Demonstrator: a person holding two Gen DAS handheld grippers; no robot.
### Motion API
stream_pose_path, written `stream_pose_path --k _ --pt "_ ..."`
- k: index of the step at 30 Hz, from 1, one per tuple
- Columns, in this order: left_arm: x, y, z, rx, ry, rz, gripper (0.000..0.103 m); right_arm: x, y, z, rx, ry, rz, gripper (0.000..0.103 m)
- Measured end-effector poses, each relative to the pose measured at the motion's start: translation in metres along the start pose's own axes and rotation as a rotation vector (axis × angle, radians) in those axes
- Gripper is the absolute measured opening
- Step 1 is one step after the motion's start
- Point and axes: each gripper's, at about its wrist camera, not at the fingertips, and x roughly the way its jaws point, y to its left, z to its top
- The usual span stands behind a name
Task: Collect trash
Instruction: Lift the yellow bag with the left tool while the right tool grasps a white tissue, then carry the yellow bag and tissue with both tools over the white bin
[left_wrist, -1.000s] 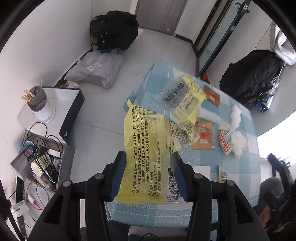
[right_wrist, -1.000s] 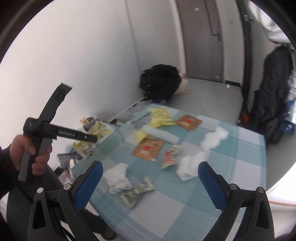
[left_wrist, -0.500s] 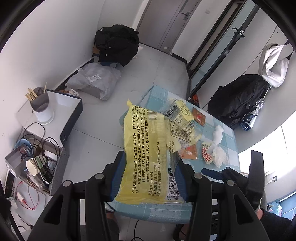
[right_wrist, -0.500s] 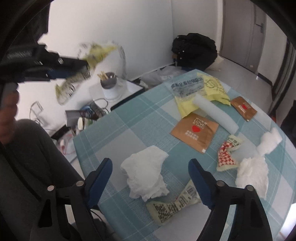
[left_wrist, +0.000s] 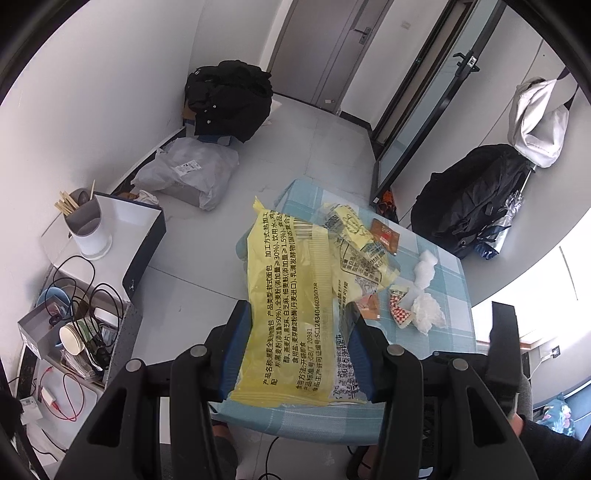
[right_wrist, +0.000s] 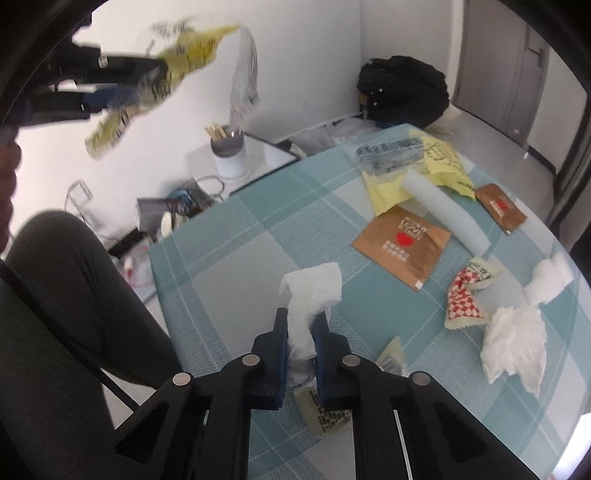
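**Both grippers loaded, trash still spread on the table**

While your left gripper (left_wrist: 295, 332) stands part-open, its blue pads are clamped on a glossy yellow wrapper (left_wrist: 291, 295) with black print and a clear crinkled edge, lifted above the table (right_wrist: 236, 258). Your right gripper (right_wrist: 301, 339) is pinched nearly closed on a soft, crumpled white tissue (right_wrist: 312, 291) that bunches between the jaws and fans out above them, low over the checked teal tablecloth.

Only the right wrist view shows what lies by that grip: a printed wrapper scrap (right_wrist: 325, 410) under the fingers, a flat brown foil sachet with a red heart (right_wrist: 402, 242), a smooth white foam tube (right_wrist: 443, 212), a red-checked torn packet (right_wrist: 463, 299) and two more tissue wads (right_wrist: 515, 341).

Only the left wrist view shows the floor: a grey plastic bag (left_wrist: 188, 173) stuffed full, and a grey-and-white cup (left_wrist: 86, 225) holding wooden sticks, standing on a white box.
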Motion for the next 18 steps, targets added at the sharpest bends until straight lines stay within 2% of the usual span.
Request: stream_pose_path --k 5,9,13,18 --pt "-0.005 -0.027 0.003 0.044 -0.009 -0.003 0.045 -0.049 -0.012 0.002 0.029 -0.111 0.003 0.011" --pt "-0.008 -0.067 0.008 0.100 -0.015 -0.040 0.045 -0.104 -0.031 0.002 0.067 -0.209 -0.019 0.011" --pt "-0.007 -0.115 0.012 0.165 -0.011 -0.106 0.045 -0.183 -0.061 -0.010 0.124 -0.329 -0.099 0.011" --pt "0.005 -0.185 0.019 0.255 0.000 -0.210 0.045 -0.265 -0.098 -0.034 0.207 -0.396 -0.241 0.011"
